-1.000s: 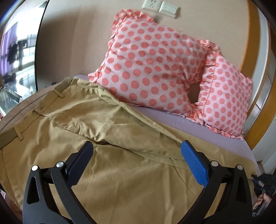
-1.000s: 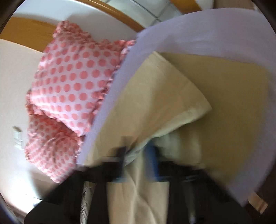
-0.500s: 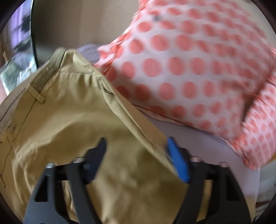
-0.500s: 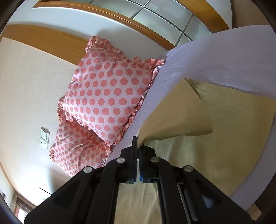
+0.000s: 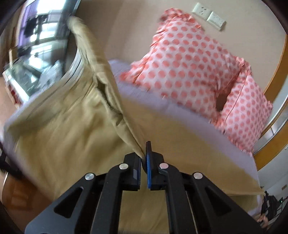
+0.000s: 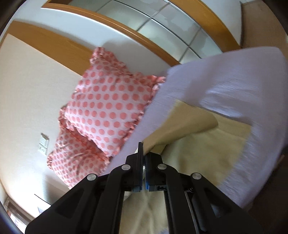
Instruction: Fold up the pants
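Observation:
Khaki pants (image 5: 63,129) lie on a bed with a lilac sheet (image 5: 180,109). In the left wrist view my left gripper (image 5: 144,153) is shut on an edge of the pants near the waistband and holds it lifted, so the cloth rises in a fold toward the upper left. In the right wrist view my right gripper (image 6: 143,153) is shut on a pants leg edge (image 6: 180,129), lifted off the rest of the pants (image 6: 207,153) that lie flat on the sheet (image 6: 225,86).
Two pink polka-dot pillows (image 5: 189,68) lean against the wall at the head of the bed; they also show in the right wrist view (image 6: 108,111). Wall sockets (image 5: 208,14) are above them. A wooden-framed window (image 6: 162,25) is beside the bed. The bed edge (image 6: 252,180) is at the right.
My left gripper closed from wide open onto the pants edge and lifted it. My right gripper stayed shut on the leg edge and raised it further.

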{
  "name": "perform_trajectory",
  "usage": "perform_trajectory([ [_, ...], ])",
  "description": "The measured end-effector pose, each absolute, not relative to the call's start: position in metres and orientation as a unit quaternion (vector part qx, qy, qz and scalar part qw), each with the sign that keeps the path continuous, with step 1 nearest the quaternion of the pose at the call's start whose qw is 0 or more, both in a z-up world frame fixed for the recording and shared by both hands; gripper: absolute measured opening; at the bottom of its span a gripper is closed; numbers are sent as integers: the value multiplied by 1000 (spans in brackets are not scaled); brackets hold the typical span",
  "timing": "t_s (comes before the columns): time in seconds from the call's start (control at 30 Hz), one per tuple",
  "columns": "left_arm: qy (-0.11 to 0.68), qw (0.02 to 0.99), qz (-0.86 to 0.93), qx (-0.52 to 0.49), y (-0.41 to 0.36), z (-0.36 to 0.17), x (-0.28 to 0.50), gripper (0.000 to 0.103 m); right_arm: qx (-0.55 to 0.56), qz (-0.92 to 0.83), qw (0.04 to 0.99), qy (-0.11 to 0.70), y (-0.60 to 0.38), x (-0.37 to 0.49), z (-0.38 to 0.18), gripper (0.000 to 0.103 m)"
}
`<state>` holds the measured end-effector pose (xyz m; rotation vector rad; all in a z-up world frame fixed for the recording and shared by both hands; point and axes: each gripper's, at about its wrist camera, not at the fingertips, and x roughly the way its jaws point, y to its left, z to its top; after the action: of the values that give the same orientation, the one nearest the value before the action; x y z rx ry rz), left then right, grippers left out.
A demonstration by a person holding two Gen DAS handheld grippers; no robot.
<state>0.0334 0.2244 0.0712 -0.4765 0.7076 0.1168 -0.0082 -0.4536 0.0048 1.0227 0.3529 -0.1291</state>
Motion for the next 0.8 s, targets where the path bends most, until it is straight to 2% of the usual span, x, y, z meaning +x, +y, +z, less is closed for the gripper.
perform_trajectory([
  [0.13, 362, 897, 72, -245, 225, 40, -6, 5, 493, -80, 845, 190, -455, -16, -12, 2],
  [0.4, 355, 904, 74, -225, 213, 27, -30, 7, 456, -130, 854, 214, -453, -32, -9, 3],
  [0.47, 350, 907, 71, -224, 213, 25, -31, 9, 440, -172, 855, 215, -453, -38, -4, 21],
  [0.5, 344, 908, 68, -230, 215, 23, -35, 12, 431, -192, 855, 214, -454, -41, -2, 42],
  [0.53, 339, 908, 65, -235, 216, 23, -38, 13, 420, -213, 858, 204, -454, -46, 0, 48],
  [0.67, 330, 911, 55, -240, 218, 20, -44, 14, 415, -218, 856, 218, -458, -42, -8, 48],
  [0.73, 325, 913, 51, -243, 220, 20, -50, 15, 433, -206, 846, 234, -457, -37, -20, 40],
  [0.8, 316, 915, 49, -247, 222, 22, -55, 20, 421, -207, 854, 225, -448, -39, -22, 38],
])
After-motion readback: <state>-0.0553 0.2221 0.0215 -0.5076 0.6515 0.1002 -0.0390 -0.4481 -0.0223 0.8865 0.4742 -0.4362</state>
